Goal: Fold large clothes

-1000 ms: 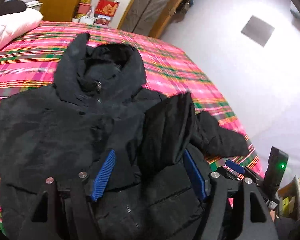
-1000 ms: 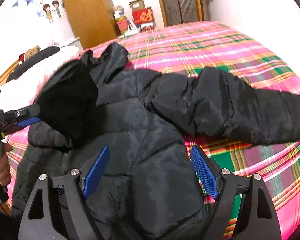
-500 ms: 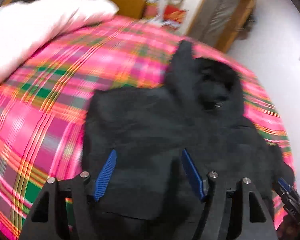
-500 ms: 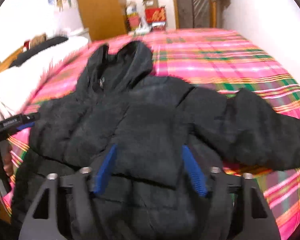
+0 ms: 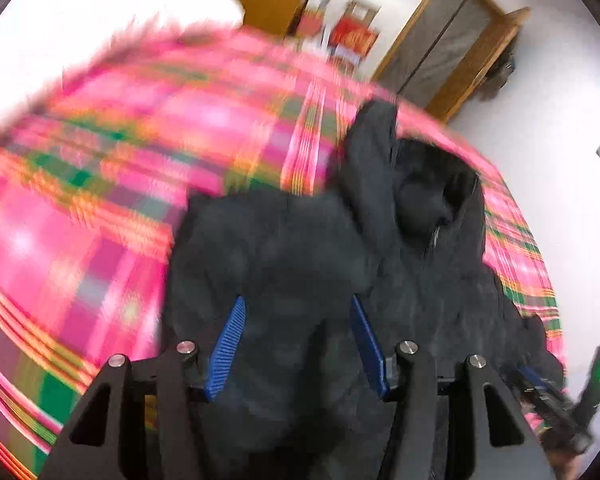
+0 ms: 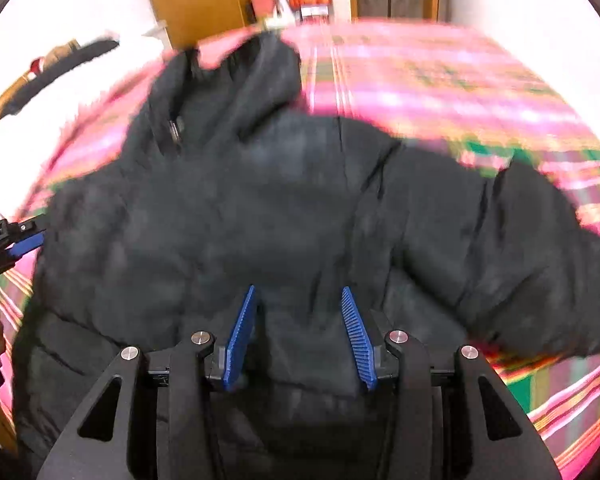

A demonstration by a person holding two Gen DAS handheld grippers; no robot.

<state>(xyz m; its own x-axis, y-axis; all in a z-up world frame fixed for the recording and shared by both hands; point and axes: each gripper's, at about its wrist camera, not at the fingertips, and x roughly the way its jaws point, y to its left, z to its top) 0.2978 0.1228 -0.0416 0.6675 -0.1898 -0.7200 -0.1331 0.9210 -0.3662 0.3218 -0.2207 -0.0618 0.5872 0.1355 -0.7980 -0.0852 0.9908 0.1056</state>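
Jacket (image 6: pixel 260 216) lies flat on bed (image 6: pixel 440 80), frame centre. One sleeve looks folded over its body; other sleeve (image 6: pixel 540 248) sprawls at right, unfolded. Left gripper (image 5: pixel 298 338) and right gripper (image 6: pixel 300 334) fingers spread, holding nothing.

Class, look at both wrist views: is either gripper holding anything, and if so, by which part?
Nothing is held. Left gripper and right gripper both hang open above the black jacket, no fabric pinched between their fingers.

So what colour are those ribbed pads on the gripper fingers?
Blue, on both grippers; the right wrist view shows the pads most sharply.
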